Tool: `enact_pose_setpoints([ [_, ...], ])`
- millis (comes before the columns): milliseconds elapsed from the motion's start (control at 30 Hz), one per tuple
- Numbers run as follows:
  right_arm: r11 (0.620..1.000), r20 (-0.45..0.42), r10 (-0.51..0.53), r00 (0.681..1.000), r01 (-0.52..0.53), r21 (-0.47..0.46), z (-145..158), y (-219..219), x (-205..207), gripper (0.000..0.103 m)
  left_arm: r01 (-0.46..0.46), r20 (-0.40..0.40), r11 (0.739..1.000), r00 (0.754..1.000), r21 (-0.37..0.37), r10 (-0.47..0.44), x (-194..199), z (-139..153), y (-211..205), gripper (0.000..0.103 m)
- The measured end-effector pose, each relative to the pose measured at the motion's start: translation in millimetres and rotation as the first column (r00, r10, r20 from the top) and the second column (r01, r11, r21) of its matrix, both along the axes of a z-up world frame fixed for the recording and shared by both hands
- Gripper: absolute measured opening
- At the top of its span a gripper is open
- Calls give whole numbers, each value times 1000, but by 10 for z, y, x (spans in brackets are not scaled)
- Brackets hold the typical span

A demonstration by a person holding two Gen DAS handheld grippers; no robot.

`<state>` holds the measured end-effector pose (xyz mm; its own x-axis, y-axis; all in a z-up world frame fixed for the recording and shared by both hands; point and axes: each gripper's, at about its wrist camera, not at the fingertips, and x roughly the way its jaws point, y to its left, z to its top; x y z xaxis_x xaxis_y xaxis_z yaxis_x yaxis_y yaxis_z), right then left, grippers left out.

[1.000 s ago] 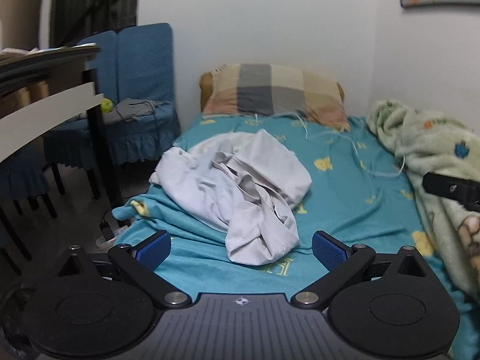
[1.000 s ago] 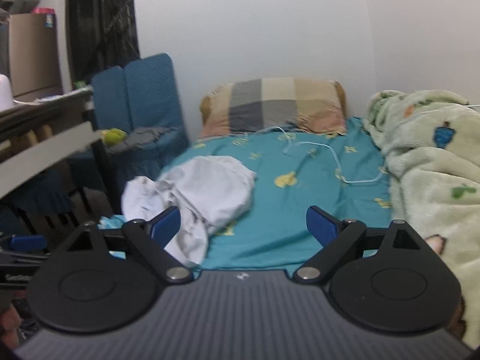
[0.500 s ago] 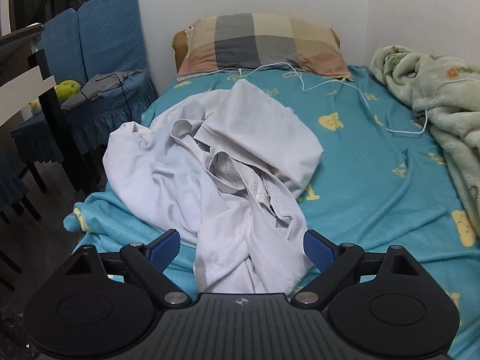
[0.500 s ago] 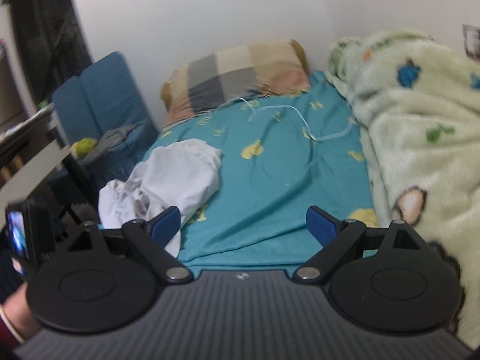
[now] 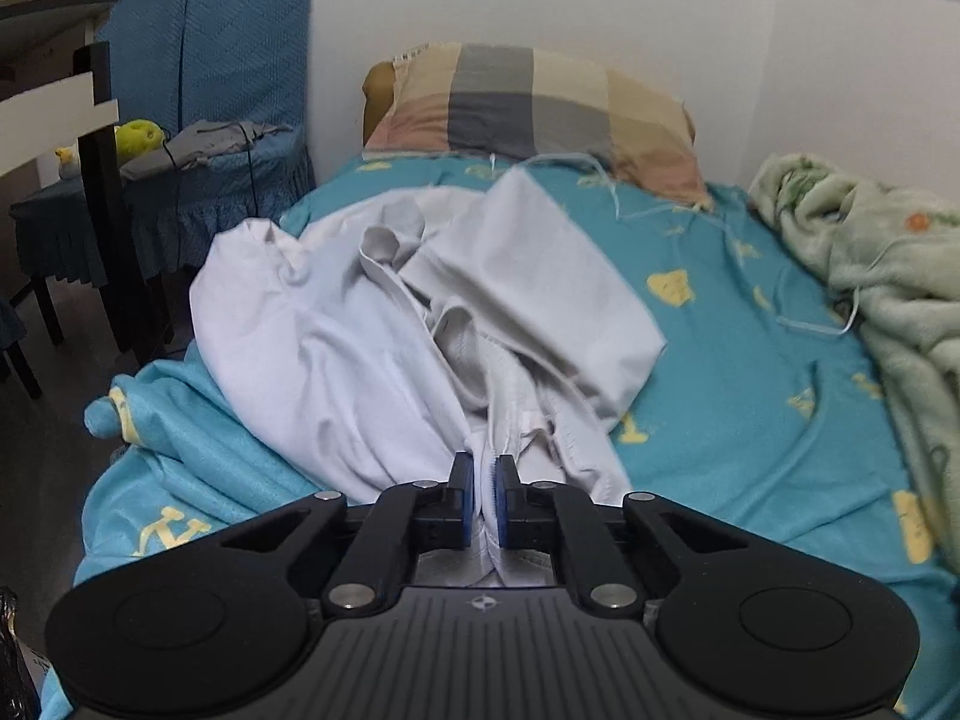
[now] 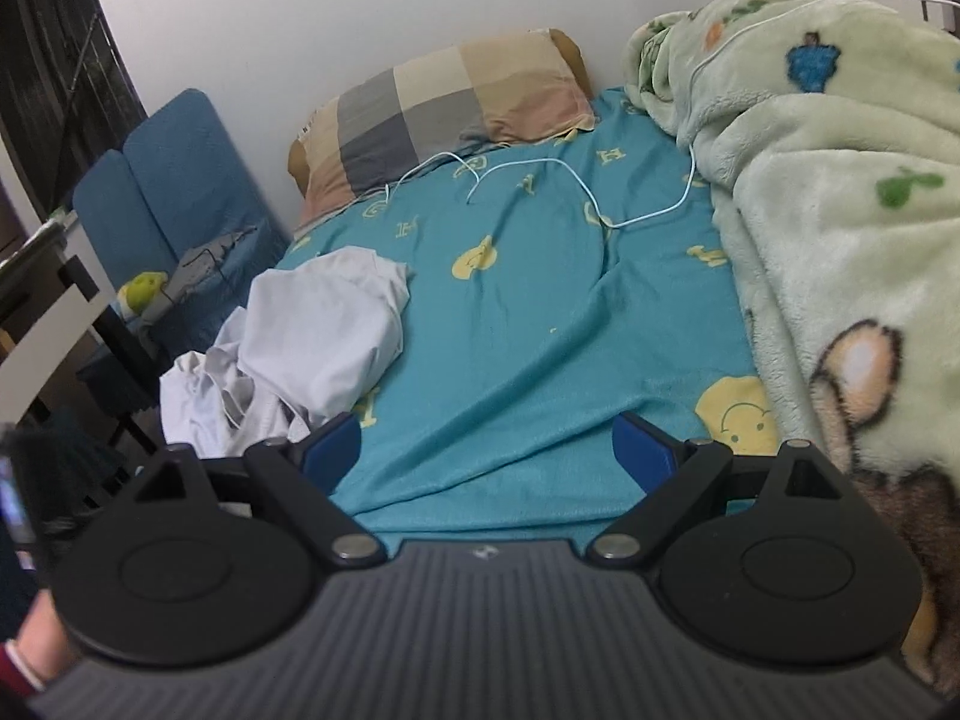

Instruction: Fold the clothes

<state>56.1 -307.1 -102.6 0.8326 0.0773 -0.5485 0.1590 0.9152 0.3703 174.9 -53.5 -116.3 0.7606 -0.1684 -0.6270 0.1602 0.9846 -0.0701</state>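
- Two grippers are working over a bed covered with a teal sheet printed with yellow shapes.
- The left gripper is pinching a fold of the white garment, its blue pads pressed together on the cloth at the near end of the heap.
- That garment is lying crumpled along the bed's left edge, toward the near end, partly spilling over the side.
- The right gripper is hanging with its fingers spread wide above bare sheet near the foot edge, touching nothing.
- A checked pillow is resting at the head edge against the wall.
- A pale green fleece blanket is bunching along the right edge.
- A thin white cable is trailing across the sheet in front of the pillow.
- A blue covered chair is standing beside the bed's left edge.
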Motion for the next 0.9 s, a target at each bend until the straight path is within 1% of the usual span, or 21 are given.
enact_pose_setpoints([
  [100, 1000, 16, 12, 1000, -13, 17, -10, 3, -3, 92, 17, 39, 1000, 999, 2, -17, -226, 242, 2, 5],
  [200, 999, 39, 33, 999, -34, 35, 15, 11, -27, 92, 45, 60, 999, 997, -11, -44, -464, 475, 27, 4],
  [300, 998, 57, 52, 997, -54, 44, 61, 36, -72, 92, 79, 65, 997, 995, -12, -78, -733, 679, 56, 4],
  [367, 997, 64, 65, 996, -68, 47, 93, 59, -102, 92, 99, 51, 995, 994, -1, -99, -915, 785, 88, 4],
  [400, 996, 68, 72, 995, -75, 47, 112, 70, -116, 92, 107, 31, 994, 994, 13, -107, -1005, 814, 110, 4],
  [433, 995, 73, 79, 994, -82, 48, 130, 82, -130, 92, 110, -10, 993, 994, 51, -109, -1071, 810, 129, 4],
  [467, 995, 79, 86, 993, -90, 46, 151, 106, -152, 92, 115, -57, 989, 992, 90, -110, -1131, 793, 149, 4],
  [500, 994, 84, 95, 992, -99, 46, 171, 128, -172, 92, 123, -122, 984, 987, 128, -107, -1166, 723, 179, 4],
  [567, 992, 93, 115, 989, -119, 50, 207, 174, -216, 92, 127, -217, 979, 972, 161, -91, -1161, 549, 287, 4],
  [600, 991, 96, 124, 988, -129, 43, 217, 194, -230, 92, 112, -257, 980, 964, 163, -68, -1120, 472, 350, 4],
  [633, 990, 99, 134, 986, -138, 35, 227, 213, -245, 92, 87, -286, 985, 957, 146, -42, -1077, 413, 416, 4],
  [700, 988, 104, 153, 983, -156, 21, 247, 253, -273, 92, 46, -314, 992, 949, 114, -8, -1006, 353, 490, 4],
  [733, 986, 107, 162, 981, -165, 13, 257, 272, -287, 92, 32, -316, 994, 949, 101, 1, -981, 355, 508, 4],
  [800, 983, 112, 181, 977, -182, -1, 277, 311, -316, 92, 24, -317, 997, 948, 70, 0, -954, 370, 491, 5],
  [900, 978, 119, 210, 970, -209, -24, 307, 370, -358, 92, 24, -303, 998, 953, 59, -5, -1006, 393, 508, 7],
])
